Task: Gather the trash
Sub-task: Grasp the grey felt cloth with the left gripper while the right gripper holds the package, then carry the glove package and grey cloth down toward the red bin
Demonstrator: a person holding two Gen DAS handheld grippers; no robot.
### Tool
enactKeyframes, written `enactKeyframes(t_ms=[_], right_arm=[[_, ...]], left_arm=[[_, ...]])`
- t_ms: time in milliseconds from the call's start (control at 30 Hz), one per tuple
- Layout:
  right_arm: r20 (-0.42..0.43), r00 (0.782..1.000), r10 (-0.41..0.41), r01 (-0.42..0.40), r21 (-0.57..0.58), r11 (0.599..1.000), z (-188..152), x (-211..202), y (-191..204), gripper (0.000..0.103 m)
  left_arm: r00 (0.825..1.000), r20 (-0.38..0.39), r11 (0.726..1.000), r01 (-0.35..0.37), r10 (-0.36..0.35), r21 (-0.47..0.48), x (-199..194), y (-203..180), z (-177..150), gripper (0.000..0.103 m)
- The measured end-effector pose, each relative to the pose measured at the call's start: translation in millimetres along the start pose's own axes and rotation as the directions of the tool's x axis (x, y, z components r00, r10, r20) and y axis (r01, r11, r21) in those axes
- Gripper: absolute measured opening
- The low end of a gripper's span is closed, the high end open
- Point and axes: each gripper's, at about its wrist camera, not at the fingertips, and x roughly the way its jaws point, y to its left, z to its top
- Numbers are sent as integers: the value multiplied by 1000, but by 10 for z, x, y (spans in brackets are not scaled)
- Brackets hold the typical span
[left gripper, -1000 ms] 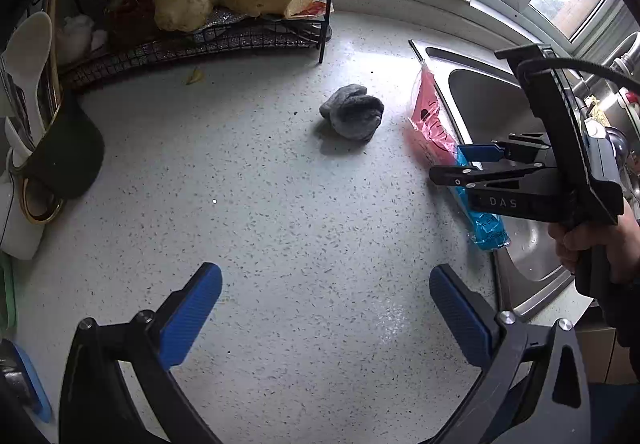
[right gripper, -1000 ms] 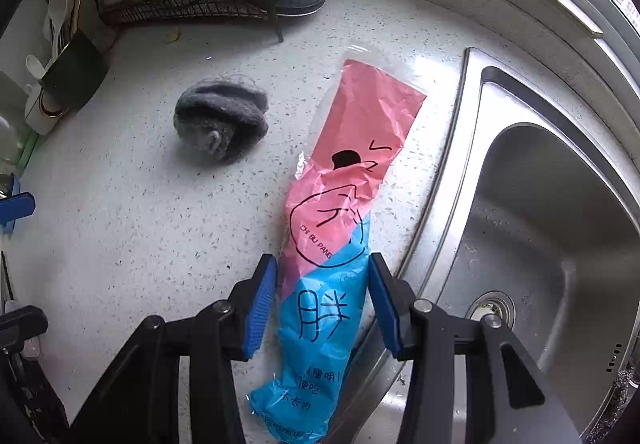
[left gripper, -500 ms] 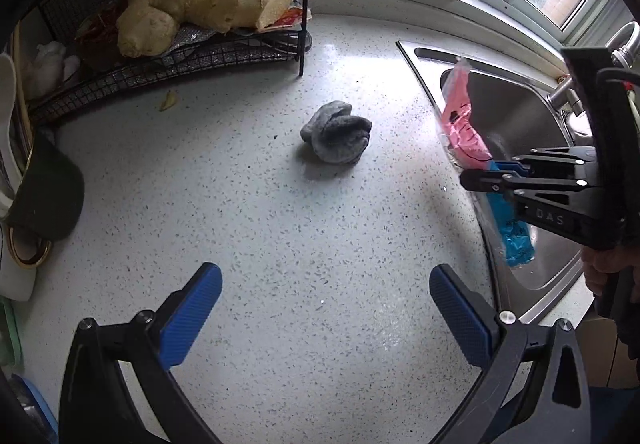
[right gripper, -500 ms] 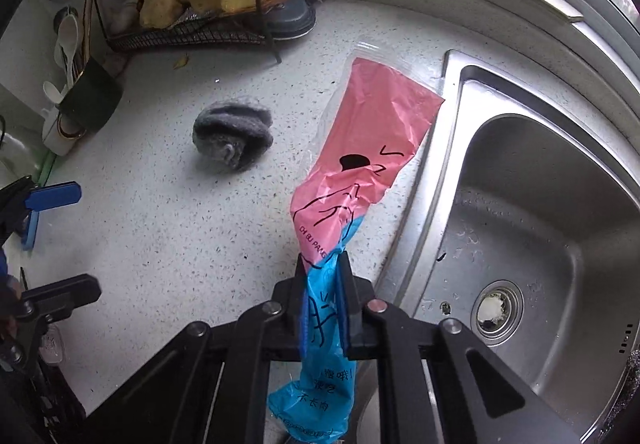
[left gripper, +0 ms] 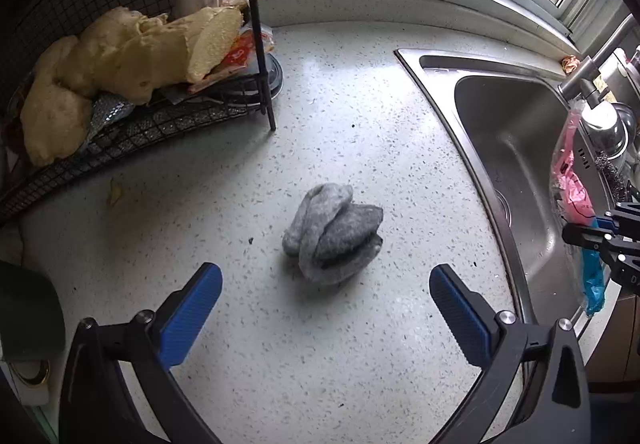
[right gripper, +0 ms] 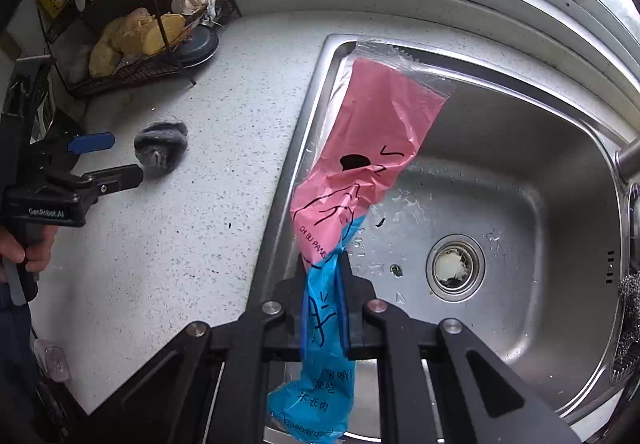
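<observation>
Left view: my left gripper (left gripper: 326, 308), jaws wide and empty, has closed in on the fuzzy grey wad (left gripper: 334, 234) lying on the speckled counter (left gripper: 340, 104).

Right view: my right gripper (right gripper: 323, 298), now clamped on the crinkly pink-and-blue wrapper (right gripper: 360, 172), has lifted it over the steel sink (right gripper: 532, 180).

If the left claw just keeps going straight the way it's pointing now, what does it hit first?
Most likely the grey cloth wad. It lies on the speckled countertop just ahead of the open left claw, roughly centred between its blue fingers. Nothing else shows in that line, though depth is hard to judge.
</observation>
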Motion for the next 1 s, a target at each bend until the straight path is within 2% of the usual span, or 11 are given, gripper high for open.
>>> enactKeyframes(t_ms=[100, 300, 367, 467, 533, 733, 1000], right_arm=[[-8, 1000, -7, 7, 22, 1000, -31, 20, -41, 10], [-10, 1000, -14, 15, 46, 999, -46, 34, -73, 10], [-12, 1000, -14, 15, 50, 999, -60, 11, -96, 10], [-8, 1000, -15, 15, 55, 998, -69, -1, -99, 10], [-7, 1000, -15, 16, 54, 998, -74, -7, -96, 10], [4, 1000, -4, 4, 44, 999, -109, -84, -69, 10], [28, 998, 57, -56, -16, 998, -254, -287, 0, 10]], left_arm=[[1000, -13, 1000, -7, 7, 21, 150, -26, 105, 101], [998, -58, 998, -9, 12, 64, 407, -61, 248, 81], [998, -49, 996, -22, 26, 86, 432, -95, 258, 77], [999, -35, 993, -28, 32, 112, 442, -149, 296, 60], [999, -41, 992, -13, 18, 128, 429, -218, 318, 40], [999, -47, 994, 21, -16, 111, 369, -334, 186, 32], [998, -28, 996, 60, -58, 67, -29, -639, -255, 31]])
